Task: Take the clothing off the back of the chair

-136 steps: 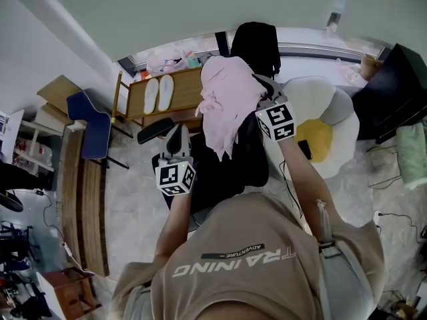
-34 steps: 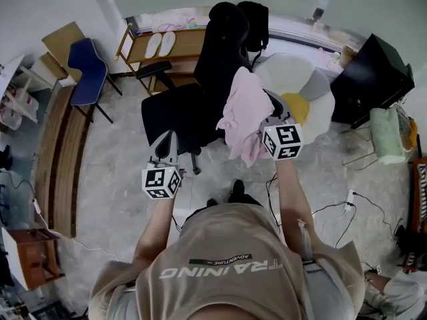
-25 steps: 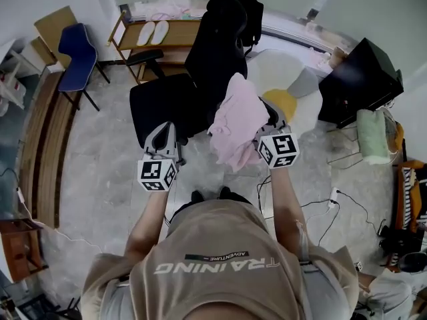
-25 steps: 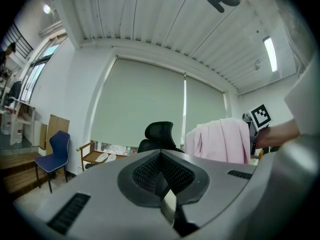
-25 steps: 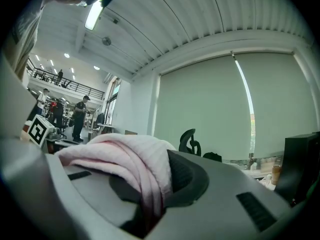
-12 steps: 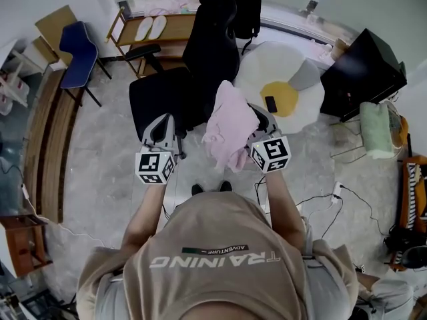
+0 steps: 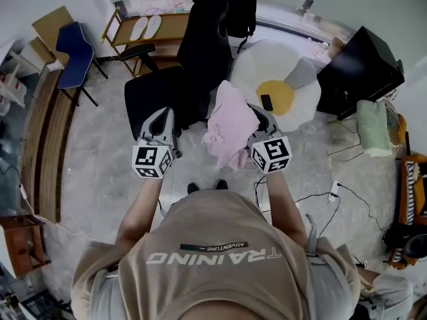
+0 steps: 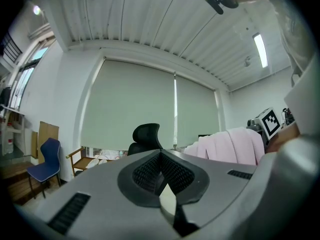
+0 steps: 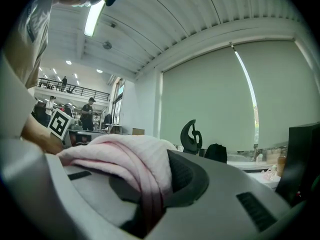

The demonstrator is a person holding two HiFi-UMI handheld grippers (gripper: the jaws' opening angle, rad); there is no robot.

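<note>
A pink garment (image 7: 230, 129) hangs bunched from my right gripper (image 7: 257, 117), which is shut on it; in the right gripper view the cloth (image 9: 130, 164) drapes over the jaws and is pinched between them. The garment hangs clear of the black office chair (image 7: 193, 65), just in front of its seat. My left gripper (image 7: 163, 117) is held level beside it, shut with nothing in it. In the left gripper view the pads (image 8: 150, 171) meet, with the chair's headrest (image 8: 146, 136) and the pink garment (image 8: 235, 146) beyond.
A white and yellow egg-shaped rug (image 7: 293, 65) with a phone (image 7: 266, 103) lies right of the chair. A black bag (image 7: 240, 9) sits behind it. A wooden bench with slippers (image 7: 150, 29), a blue chair (image 7: 70, 45), a black cabinet (image 7: 360, 65) and floor cables (image 7: 320, 199) surround me.
The garment was lying on the chair's back; now it hangs from my right gripper away from the chair. Both grippers have drawn back towards the person over the last second.
</note>
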